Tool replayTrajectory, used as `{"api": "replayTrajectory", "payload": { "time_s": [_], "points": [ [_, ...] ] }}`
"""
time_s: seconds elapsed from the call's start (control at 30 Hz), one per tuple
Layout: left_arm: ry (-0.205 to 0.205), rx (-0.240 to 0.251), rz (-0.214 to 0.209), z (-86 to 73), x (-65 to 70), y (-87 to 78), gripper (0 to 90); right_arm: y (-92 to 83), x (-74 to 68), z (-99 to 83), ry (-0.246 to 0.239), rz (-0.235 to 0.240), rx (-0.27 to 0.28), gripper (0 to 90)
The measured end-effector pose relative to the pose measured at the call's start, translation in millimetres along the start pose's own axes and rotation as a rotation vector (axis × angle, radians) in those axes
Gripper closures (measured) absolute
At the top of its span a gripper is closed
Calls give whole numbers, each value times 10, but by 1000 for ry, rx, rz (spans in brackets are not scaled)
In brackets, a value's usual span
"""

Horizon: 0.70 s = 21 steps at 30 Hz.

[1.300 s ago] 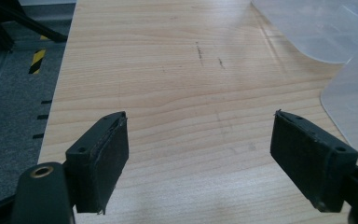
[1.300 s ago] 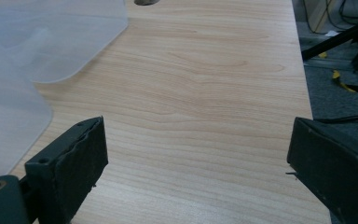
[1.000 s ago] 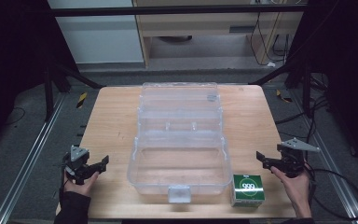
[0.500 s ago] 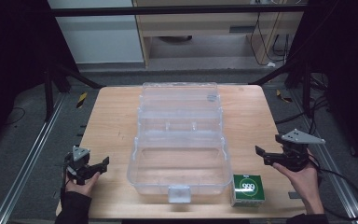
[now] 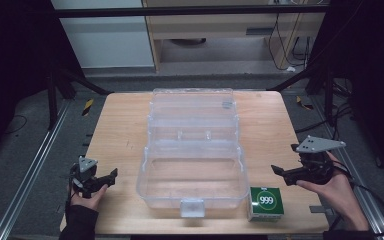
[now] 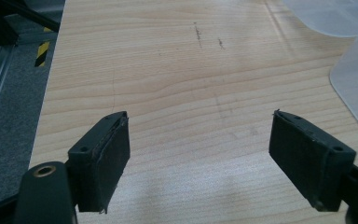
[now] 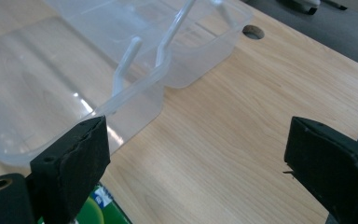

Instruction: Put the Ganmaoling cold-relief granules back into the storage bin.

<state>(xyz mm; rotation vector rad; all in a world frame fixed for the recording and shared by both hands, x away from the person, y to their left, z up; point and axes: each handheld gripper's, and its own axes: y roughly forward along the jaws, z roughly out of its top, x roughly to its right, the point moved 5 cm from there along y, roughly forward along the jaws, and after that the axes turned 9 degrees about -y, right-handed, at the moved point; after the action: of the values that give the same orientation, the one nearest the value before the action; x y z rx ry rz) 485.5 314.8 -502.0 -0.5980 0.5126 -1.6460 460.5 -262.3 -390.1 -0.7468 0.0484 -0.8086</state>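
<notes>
A clear plastic storage box [image 5: 192,170] lies open in the middle of the wooden table [image 5: 115,135], its lid [image 5: 192,102] folded back toward the far edge. A green carton [image 5: 265,202] marked 999 stands near the front edge, right of the box. My left gripper [image 5: 111,176] rests low at the table's front left, open, with bare wood between its jaws [image 6: 198,154]. My right gripper [image 5: 278,174] hovers open above the table's right side, just behind the carton. In the right gripper view the box wall [image 7: 135,100] and a corner of the carton [image 7: 100,210] lie beyond the open jaws.
Metal rails [image 5: 25,185] run along both sides of the table over grey floor. A cabinet [image 5: 215,30] and cables [image 5: 290,35] stand beyond the far edge. A round hole [image 7: 254,31] pierces the tabletop near its far right corner.
My right gripper has lifted and drawn back slightly to the right, away from the carton. My left gripper has drifted a little toward the front edge.
</notes>
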Motion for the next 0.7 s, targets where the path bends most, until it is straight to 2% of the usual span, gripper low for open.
{"api": "replayTrajectory", "payload": {
  "time_s": [0.33,0.47,0.7],
  "points": [
    [11,-7,6,-6,4,7,196,9,-209,-26,-110,107,-111,46],
    [11,-7,7,-6,4,8,196,1,-297,-28,-150,139,-138,43],
    [13,-8,9,-7,3,8,196,-3,-408,-20,-186,180,-161,36]
  ]
}}
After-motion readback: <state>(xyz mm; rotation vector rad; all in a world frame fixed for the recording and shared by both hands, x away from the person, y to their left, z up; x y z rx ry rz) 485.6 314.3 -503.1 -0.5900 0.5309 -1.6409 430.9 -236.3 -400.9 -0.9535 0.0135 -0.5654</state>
